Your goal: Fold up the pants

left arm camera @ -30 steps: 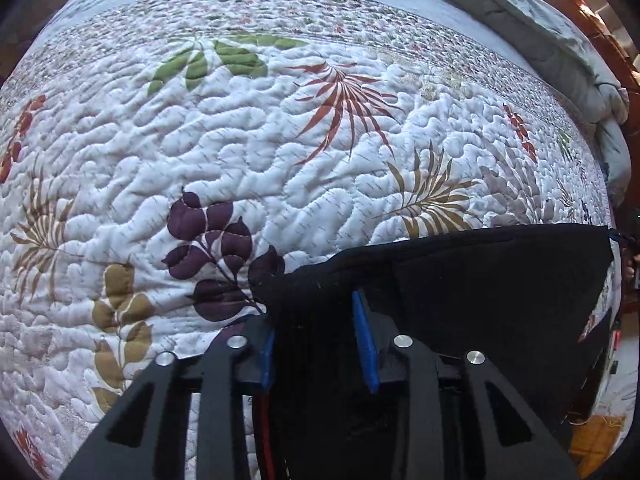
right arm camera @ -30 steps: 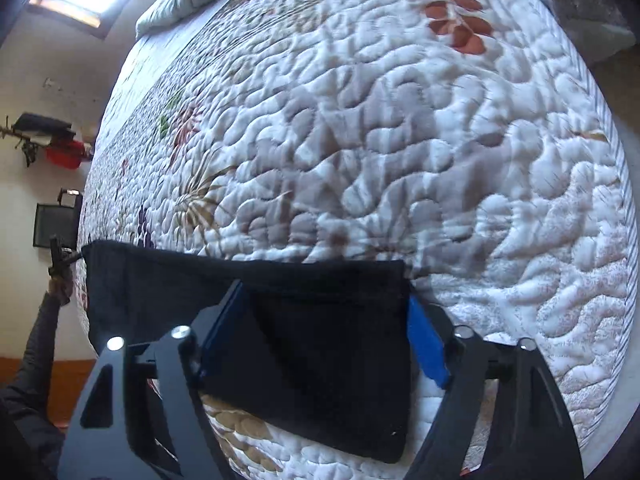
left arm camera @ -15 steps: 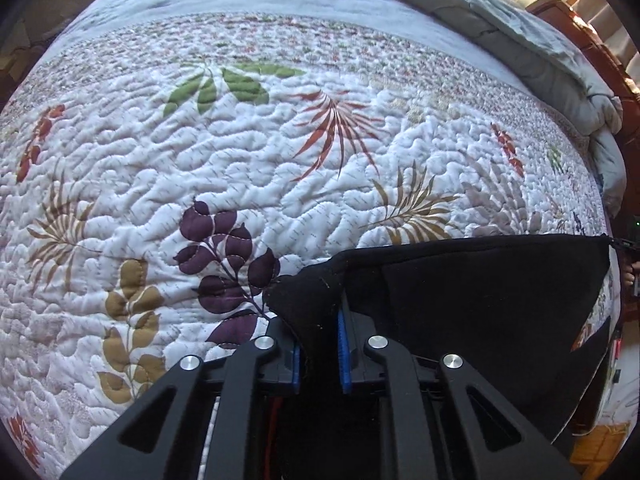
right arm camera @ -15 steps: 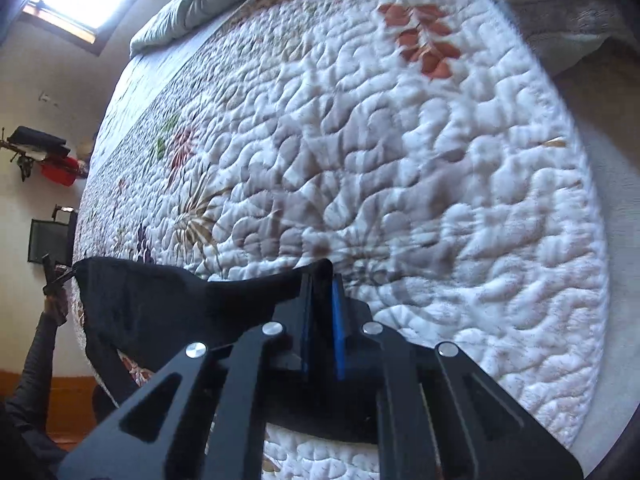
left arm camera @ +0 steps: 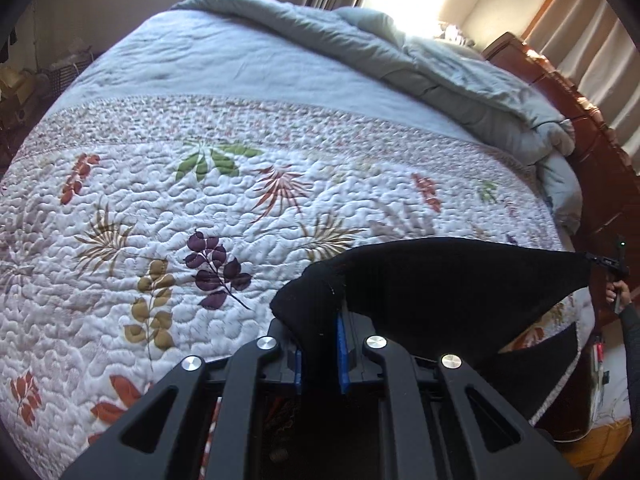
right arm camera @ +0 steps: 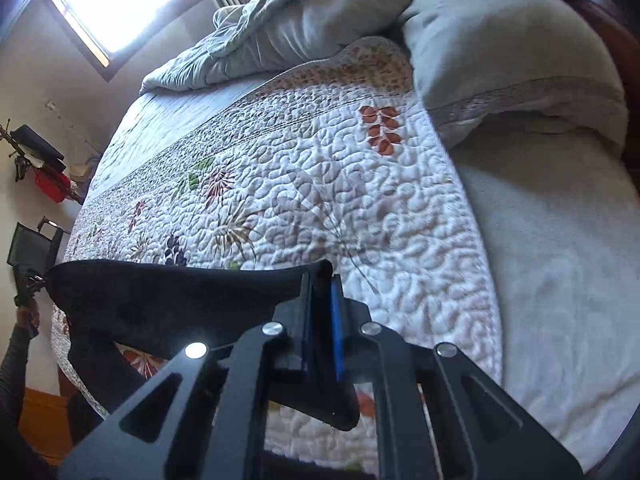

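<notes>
The black pants (left arm camera: pixel 440 288) are held stretched above the quilted bedspread (left arm camera: pixel 200 208); one corner is clamped between the fingers of the left gripper (left arm camera: pixel 320 344). The opposite corner is pinched in the right gripper (right arm camera: pixel 320 320); a fold hangs below toward the bedspread's near edge.

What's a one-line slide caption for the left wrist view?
Left gripper shut on one corner of the black fabric pants, stretched above the leaf-print quilted bedspread to the right gripper.

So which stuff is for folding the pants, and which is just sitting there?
For the job:
black pants
left gripper
right gripper
both shut on the pants

Just there:
leafy quilt
grey duvet
pillow
</notes>
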Motion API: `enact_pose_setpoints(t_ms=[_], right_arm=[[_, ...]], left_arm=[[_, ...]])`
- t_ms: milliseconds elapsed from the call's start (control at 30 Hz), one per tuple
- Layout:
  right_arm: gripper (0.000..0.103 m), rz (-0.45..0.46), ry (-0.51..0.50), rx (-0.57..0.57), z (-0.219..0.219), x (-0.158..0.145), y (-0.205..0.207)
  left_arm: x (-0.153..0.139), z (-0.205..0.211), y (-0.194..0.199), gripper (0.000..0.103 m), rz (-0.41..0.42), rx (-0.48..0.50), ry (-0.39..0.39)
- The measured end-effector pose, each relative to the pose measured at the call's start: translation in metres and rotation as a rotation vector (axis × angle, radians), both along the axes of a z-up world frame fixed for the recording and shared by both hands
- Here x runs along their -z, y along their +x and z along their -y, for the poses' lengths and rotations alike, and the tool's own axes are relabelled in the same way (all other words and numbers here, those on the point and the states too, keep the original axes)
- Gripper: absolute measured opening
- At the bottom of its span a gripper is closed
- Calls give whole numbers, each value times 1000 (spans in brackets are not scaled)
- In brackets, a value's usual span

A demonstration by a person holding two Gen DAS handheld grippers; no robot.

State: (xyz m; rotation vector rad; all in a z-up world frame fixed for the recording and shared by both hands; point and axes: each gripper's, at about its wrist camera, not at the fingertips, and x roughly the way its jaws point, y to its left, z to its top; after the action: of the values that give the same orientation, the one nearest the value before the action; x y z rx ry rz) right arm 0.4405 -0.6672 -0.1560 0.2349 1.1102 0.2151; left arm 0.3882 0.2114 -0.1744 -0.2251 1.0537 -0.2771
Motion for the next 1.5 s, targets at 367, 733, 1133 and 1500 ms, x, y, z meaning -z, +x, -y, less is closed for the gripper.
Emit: enact_pose_setpoints(t_ms=[367, 733, 1133, 1500], right_arm=[[8, 130, -241, 81, -16, 11, -150], [12, 110, -82, 250, -21, 49, -254], [70, -244, 228, 393, 8, 51, -62], [56, -552, 314, 632, -10, 90, -18]], left_arm=[[-14, 0, -119, 14, 50, 18, 10], [44, -3, -201, 23, 3, 13, 53], [71, 1, -221, 24, -13, -36, 35], [76, 5, -220, 24, -19, -20, 51]])
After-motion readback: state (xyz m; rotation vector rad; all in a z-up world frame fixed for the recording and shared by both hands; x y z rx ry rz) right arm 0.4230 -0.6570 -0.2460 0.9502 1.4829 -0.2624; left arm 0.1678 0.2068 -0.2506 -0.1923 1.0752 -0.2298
